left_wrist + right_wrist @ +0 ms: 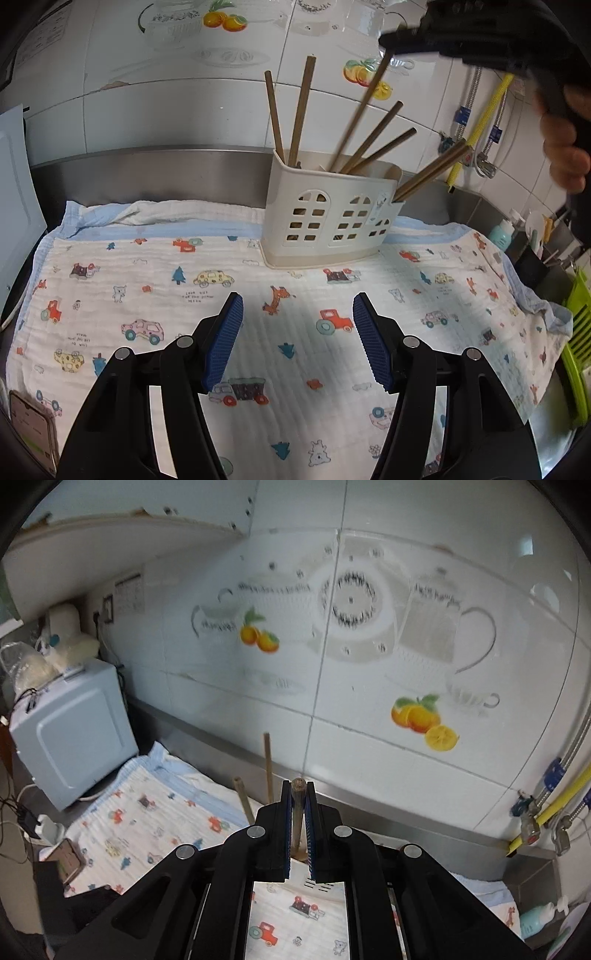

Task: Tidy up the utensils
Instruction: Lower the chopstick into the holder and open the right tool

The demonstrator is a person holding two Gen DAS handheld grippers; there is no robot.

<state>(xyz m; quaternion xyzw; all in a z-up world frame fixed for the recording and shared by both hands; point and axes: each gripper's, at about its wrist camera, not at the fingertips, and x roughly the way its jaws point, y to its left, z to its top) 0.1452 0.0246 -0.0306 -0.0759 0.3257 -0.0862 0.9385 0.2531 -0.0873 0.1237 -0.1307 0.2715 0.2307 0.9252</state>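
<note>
A cream plastic utensil holder point(325, 218) stands on a printed cloth point(184, 295) and holds several brown chopsticks point(303, 110). My left gripper point(297, 339) is open and empty, low over the cloth in front of the holder. My right gripper point(298, 794) is shut on the top end of one chopstick point(297, 812). In the left wrist view the right gripper point(399, 38) is above the holder, gripping a tilted chopstick point(360, 110) whose lower end is inside the holder. Two other chopstick tips point(269, 764) show in the right wrist view.
A tiled wall with fruit decals point(424, 716) rises behind the steel counter. A light blue appliance point(70, 731) stands at the left. A phone point(33, 428) lies at the cloth's near left corner. Pipes point(484, 122), bottles point(500, 232) and a green rack point(576, 332) are at the right.
</note>
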